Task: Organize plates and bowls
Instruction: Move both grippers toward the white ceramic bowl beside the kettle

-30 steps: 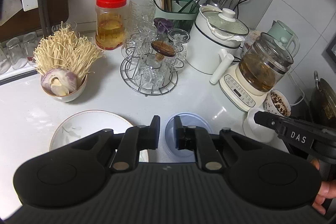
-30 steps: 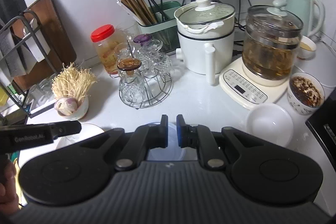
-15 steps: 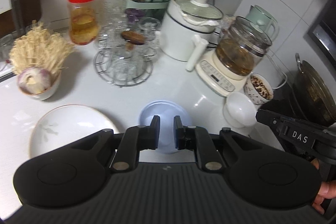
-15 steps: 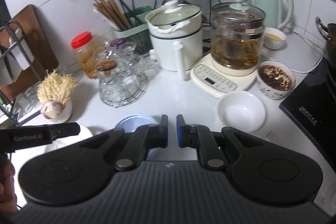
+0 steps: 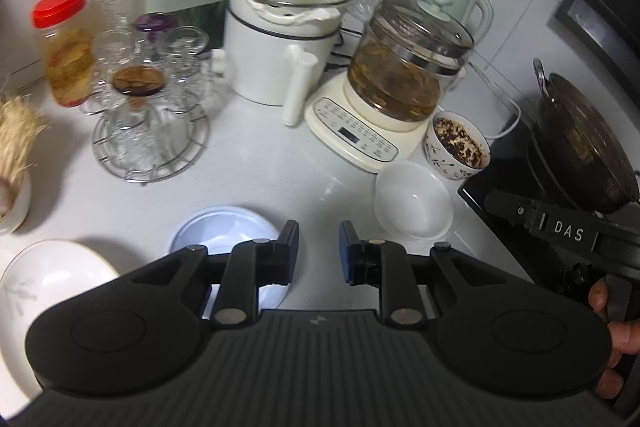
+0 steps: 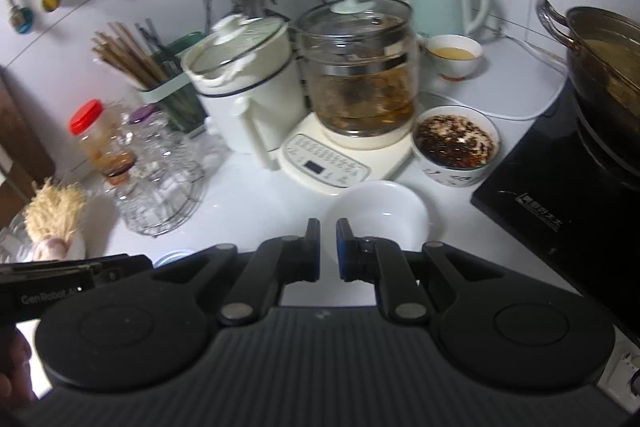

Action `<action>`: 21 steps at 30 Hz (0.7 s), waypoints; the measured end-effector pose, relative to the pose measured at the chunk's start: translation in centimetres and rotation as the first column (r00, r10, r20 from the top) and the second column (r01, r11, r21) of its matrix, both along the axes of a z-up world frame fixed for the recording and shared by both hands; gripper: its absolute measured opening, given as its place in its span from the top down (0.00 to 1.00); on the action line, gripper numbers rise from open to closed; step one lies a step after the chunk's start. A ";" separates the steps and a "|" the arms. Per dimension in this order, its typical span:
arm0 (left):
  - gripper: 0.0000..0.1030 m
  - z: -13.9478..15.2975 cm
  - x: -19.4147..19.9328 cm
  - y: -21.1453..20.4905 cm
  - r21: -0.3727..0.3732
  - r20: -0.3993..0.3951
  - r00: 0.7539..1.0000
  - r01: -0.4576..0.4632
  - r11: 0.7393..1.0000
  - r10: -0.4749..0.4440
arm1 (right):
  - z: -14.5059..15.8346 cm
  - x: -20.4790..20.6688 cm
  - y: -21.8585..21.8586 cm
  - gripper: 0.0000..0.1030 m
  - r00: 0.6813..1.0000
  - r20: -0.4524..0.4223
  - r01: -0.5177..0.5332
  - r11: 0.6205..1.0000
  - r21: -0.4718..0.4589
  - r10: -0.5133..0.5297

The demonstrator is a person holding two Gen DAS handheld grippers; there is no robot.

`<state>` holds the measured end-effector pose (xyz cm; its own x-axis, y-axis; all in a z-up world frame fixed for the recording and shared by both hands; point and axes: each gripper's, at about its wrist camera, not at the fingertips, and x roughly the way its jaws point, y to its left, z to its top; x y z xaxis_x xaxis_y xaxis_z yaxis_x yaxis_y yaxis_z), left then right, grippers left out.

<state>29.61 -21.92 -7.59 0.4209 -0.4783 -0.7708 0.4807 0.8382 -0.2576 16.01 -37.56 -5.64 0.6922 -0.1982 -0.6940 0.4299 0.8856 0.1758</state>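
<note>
A pale blue plate lies on the white counter just ahead of my left gripper, partly hidden by its left finger. A white plate with a leaf print lies at the lower left. An empty white bowl sits to the right, near the stove. My left gripper is slightly open and empty. My right gripper is nearly closed and empty, hovering just in front of the white bowl. A sliver of the blue plate shows at its left.
A bowl of dark spice mix, a glass kettle on its base, a white cooker, a rack of glasses, a red-lidded jar, a bowl of enoki mushrooms, a black induction hob with a pot.
Both grippers have swung to the right, towards the white bowl and the stove. The left gripper's jaws have opened a little. The white bowl now sits right ahead of the right gripper.
</note>
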 end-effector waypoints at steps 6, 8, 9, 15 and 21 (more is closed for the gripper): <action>0.72 -0.7 1.4 -3.1 0.018 -0.018 0.999 0.034 0.999 -0.034 | -0.9 0.3 -2.8 0.88 0.999 -0.021 0.045 0.998 0.033 -0.045; 0.69 -1.0 1.8 -4.1 0.024 -0.024 0.999 0.047 0.999 -0.047 | -1.1 0.3 -3.7 0.88 0.998 -0.030 0.064 0.997 0.043 -0.063; 0.67 -1.2 1.9 -4.6 0.025 -0.026 0.998 0.054 0.998 -0.053 | -1.3 0.4 -4.1 0.88 0.997 -0.035 0.071 0.996 0.047 -0.070; 0.61 -2.2 3.0 -7.4 0.040 -0.051 0.996 0.077 0.996 -0.075 | -2.6 0.8 -6.6 0.87 0.992 -0.075 0.107 0.991 0.080 -0.101; 0.60 -3.7 4.5 -9.8 0.054 -0.096 0.992 0.084 0.995 -0.078 | -4.3 1.2 -8.9 0.58 0.987 -0.106 0.137 0.983 0.120 -0.124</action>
<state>34.10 -31.73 -11.33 0.3074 -0.4611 -0.8324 0.5239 0.8123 -0.2564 17.20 -46.47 -9.90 0.5939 -0.1887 -0.7821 0.5608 0.7941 0.2342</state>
